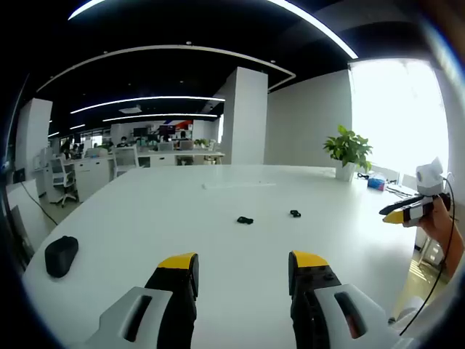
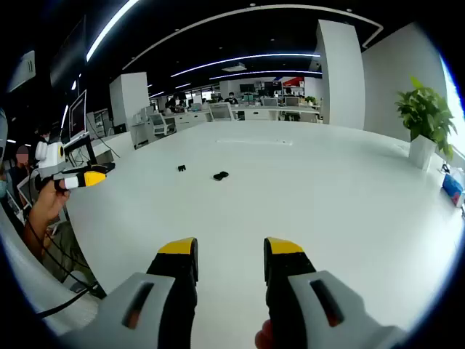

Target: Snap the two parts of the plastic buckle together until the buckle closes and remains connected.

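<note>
Two small black buckle parts lie apart on the white table point(image 1: 145, 218). In the left gripper view one part point(image 1: 245, 219) sits left of the other point(image 1: 295, 214), well beyond my left gripper point(image 1: 243, 265), which is open and holds nothing. My right gripper point(image 1: 407, 211) is seen at the right, held in a hand. In the right gripper view the parts point(image 2: 182, 169) point(image 2: 221, 175) lie far ahead and to the left of my right gripper point(image 2: 230, 251), also open with nothing between its yellow-tipped jaws. My left gripper point(image 2: 80, 177) is seen at the left edge, off the table.
A black rounded object point(image 1: 60, 254) rests near the table's left edge. A potted plant point(image 1: 349, 149) point(image 2: 425, 120) stands at the far right of the table, with a blue item point(image 2: 452, 187) near it. Office desks and chairs fill the background.
</note>
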{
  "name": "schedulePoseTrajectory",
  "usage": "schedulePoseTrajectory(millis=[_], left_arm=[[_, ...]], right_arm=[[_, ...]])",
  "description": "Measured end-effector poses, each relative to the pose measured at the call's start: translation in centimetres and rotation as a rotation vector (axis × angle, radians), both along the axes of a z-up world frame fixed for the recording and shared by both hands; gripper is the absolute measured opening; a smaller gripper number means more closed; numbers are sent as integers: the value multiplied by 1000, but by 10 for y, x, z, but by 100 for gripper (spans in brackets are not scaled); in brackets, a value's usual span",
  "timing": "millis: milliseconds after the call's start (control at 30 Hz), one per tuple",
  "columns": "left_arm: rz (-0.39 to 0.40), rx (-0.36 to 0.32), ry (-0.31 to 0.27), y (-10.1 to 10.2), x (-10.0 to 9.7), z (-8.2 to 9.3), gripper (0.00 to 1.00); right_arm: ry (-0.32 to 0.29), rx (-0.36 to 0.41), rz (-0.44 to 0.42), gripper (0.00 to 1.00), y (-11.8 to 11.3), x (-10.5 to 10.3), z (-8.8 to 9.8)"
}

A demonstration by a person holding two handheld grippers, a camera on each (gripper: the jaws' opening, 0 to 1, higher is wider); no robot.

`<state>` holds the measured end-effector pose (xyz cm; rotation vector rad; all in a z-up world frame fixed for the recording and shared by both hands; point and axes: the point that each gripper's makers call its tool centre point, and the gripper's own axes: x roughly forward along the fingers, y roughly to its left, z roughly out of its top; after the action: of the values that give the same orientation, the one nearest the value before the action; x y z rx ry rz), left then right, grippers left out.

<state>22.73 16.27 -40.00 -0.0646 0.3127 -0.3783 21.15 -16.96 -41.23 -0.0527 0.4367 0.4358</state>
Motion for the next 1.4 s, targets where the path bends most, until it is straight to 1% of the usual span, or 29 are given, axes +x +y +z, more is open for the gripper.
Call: schedulePoseTrajectory(millis=[233, 467, 733, 933, 1067, 1267, 1400], left_arm=[[-8, 3, -8, -3, 2, 3, 51], [-1, -4, -7, 1, 2, 3, 54], [3, -7, -17, -1, -2, 7, 54], [1, -7, -10, -1, -2, 3, 55], [7, -26, -31, -1, 0, 7, 54], [4, -29, -40, -2, 1, 10, 54], [4, -32, -40, -2, 1, 10, 54]], right_arm=[[-5, 3, -8, 42, -2, 2, -1], [-14, 5, -12, 42, -2, 5, 2], [-22, 3, 0, 43, 1, 8, 5], [-21, 6, 9, 43, 3, 10, 4], [-29, 14, 6, 43, 3, 12, 5], [-49, 13, 10, 43, 6, 14, 12], [-50, 13, 10, 43, 7, 15, 12]])
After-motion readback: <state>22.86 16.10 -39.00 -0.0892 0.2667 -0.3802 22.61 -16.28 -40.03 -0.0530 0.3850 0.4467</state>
